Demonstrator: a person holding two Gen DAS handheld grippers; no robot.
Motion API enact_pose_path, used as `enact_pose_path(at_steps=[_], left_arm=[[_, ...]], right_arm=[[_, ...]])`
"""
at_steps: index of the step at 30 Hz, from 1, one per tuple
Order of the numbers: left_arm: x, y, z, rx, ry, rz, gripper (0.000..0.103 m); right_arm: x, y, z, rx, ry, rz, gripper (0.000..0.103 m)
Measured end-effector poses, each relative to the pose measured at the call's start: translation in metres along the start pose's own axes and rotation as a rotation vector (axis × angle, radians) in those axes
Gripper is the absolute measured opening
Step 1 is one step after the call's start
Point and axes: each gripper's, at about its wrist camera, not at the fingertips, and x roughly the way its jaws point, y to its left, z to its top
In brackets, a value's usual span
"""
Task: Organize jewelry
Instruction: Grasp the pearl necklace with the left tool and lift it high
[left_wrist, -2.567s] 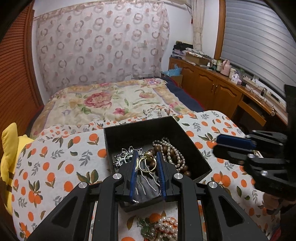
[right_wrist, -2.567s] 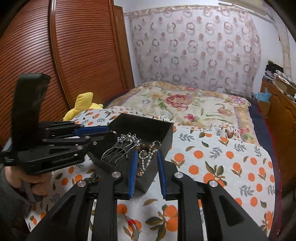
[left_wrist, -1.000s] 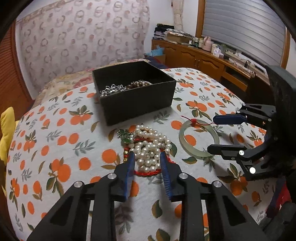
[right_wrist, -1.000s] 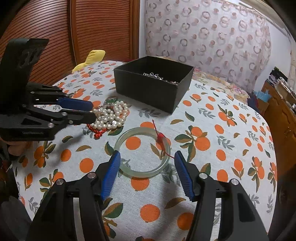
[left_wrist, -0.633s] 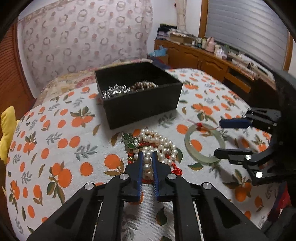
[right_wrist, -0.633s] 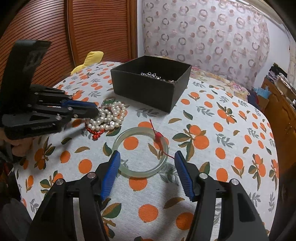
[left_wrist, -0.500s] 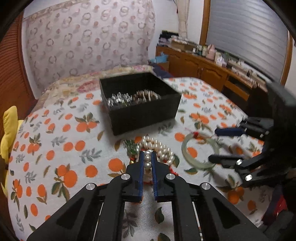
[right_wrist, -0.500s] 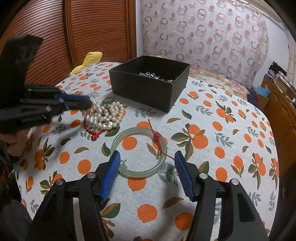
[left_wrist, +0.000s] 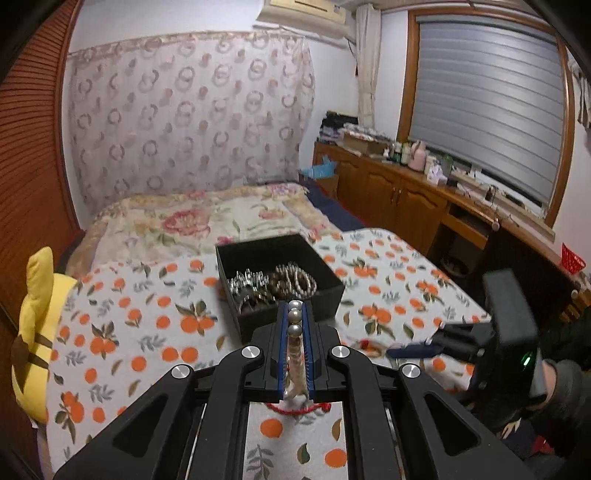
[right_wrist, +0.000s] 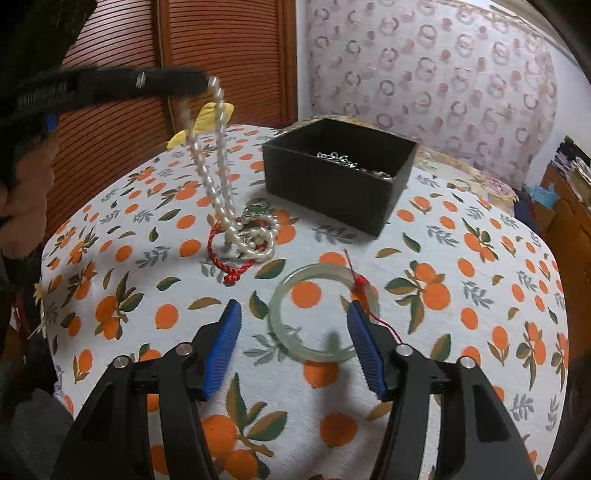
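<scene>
Two views. Left gripper (left_wrist: 295, 325) clamped tight on pearl necklace (right_wrist: 218, 177); left wrist view shows only three pearls between the pads. Right wrist view shows more: strand hangs in a loop from the raised gripper, lower end coiled on the orange-print cloth (right_wrist: 461, 280) over a red cord (right_wrist: 229, 258). Far centre, black box (right_wrist: 332, 184) with jewelry inside. Right gripper (right_wrist: 293, 347) wide open, empty, just above the cloth, pads flanking the near part of the jade bangle (right_wrist: 317, 350).
</scene>
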Motion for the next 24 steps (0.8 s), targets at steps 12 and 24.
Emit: enact_pose_path(at_steps=[12, 24], left_arm=[[-0.018, -0.002, 0.026, 0.004, -0.067, 0.021, 0.007], [-0.034, -0.009, 0.064, 0.027, -0.123, 0.034, 0.007]], right_arm=[[0.02, 0.007, 0.004, -0.066, 0.069, 0.018, 0.023], [0.001, -0.002, 0.013, -0.03, 0.009, 0.033, 0.008]])
